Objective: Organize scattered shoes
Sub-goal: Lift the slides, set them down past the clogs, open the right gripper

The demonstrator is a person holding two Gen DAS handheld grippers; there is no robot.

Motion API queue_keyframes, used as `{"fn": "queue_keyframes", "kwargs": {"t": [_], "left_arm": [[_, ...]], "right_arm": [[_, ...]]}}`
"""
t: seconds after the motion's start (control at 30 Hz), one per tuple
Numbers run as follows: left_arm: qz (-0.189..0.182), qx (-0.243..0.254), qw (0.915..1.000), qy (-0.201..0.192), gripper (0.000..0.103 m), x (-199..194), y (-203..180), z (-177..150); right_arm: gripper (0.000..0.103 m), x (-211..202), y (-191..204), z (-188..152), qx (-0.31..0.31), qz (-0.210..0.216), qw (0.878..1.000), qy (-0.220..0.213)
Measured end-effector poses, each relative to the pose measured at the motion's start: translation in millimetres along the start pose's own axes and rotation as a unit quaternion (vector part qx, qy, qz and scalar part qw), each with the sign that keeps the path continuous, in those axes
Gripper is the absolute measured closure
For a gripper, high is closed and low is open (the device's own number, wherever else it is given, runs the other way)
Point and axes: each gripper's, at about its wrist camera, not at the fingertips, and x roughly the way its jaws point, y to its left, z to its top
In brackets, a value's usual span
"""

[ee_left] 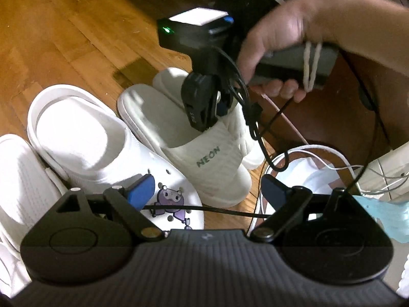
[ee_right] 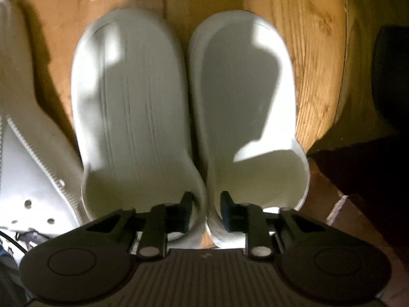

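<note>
White foam slides, a pair (ee_right: 189,117), lie side by side and touching on the wooden floor (ee_right: 306,51), heels toward the far side in the right wrist view; the nearer slide in the left wrist view carries the word NEON (ee_left: 208,157) on its strap. The right hand-held gripper (ee_right: 205,211) has one finger inside each slide, and its blue pads (ee_right: 227,213) are pinching the two touching inner walls of the straps between them, jaws narrowed on the pair. In the left wrist view a person's hand (ee_left: 283,48) holds that hand-held gripper's grey handle, its black fingers angled down into the strap openings, with black cables looping beside it. Just beside the pair lies a white clog (ee_left: 102,148) with holes and a purple cartoon charm (ee_left: 171,199) on its toe, and next to that another white shoe (ee_left: 20,179) at the frame's edge. The left hand-held gripper (ee_left: 207,192) hangs above the clog's toe and the floor with its jaws spread wide and nothing between them. Nearer the right side sits a white sneaker (ee_left: 306,176) with loose laces
</note>
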Motion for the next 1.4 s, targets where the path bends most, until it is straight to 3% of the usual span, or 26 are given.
{"fn": "queue_keyframes", "kwargs": {"t": [0.33,0.63,0.8,1.0,1.07,1.23,1.4], "left_arm": [[-0.006,-0.051,0.9984,-0.022,0.013,-19,23,0],[0.021,-0.082,0.9946,-0.059,0.013,-56,47,-1],[0.053,-0.086,0.9924,-0.069,0.012,-79,70,-3],[0.112,-0.105,0.9825,-0.105,0.013,-117,115,7],[0.148,-0.118,0.9756,-0.111,0.013,-131,138,14],[0.151,-0.16,0.9674,-0.126,0.013,-154,175,18],[0.149,-0.179,0.9649,-0.121,0.012,-150,194,18]], "right_arm": [[0.085,-20,-6,-15,0.002,0.008,1.0,-0.02],[0.085,-133,-31,-15,0.054,0.009,0.99,-0.131],[0.085,-201,-2,-4,0.054,0.015,0.979,-0.195],[0.085,-260,72,24,0.011,0.022,0.968,-0.252],[0.085,-276,101,41,0.0,0.021,0.962,-0.272],[0.085,-291,141,84,-0.004,0.017,0.959,-0.283],[0.085,-283,151,117,0.016,0.027,0.961,-0.273]]}}
